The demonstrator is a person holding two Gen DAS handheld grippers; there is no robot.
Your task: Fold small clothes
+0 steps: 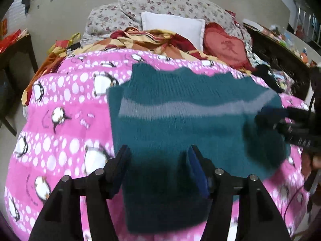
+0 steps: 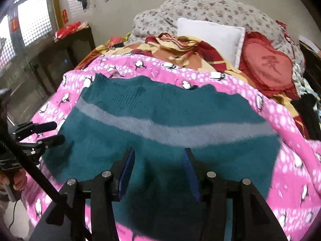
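Observation:
A teal knitted sweater [image 1: 180, 124] with a grey stripe lies spread flat on a pink penguin-print blanket [image 1: 66, 120]. My left gripper [image 1: 158, 148] hovers over the sweater's near left part, jaws apart, pads not pressing on the knit. In the right wrist view the same sweater [image 2: 160, 116] fills the middle, and my right gripper [image 2: 158, 150] stands open above its near edge with only cloth beneath. Each view shows the other gripper at its side: the right one [image 1: 266, 118] by the sweater's right edge, the left one [image 2: 52, 133] by its left edge.
Behind the blanket lie a white pillow [image 1: 174, 26], a red heart cushion [image 1: 224, 48], a floral quilt [image 1: 160, 2] and crumpled red-yellow bedding [image 1: 144, 38]. A dark cabinet [image 2: 60, 60] stands left of the bed, a cluttered dark table [image 1: 280, 46] to its right. A hand [image 2: 18, 178] grips the left tool.

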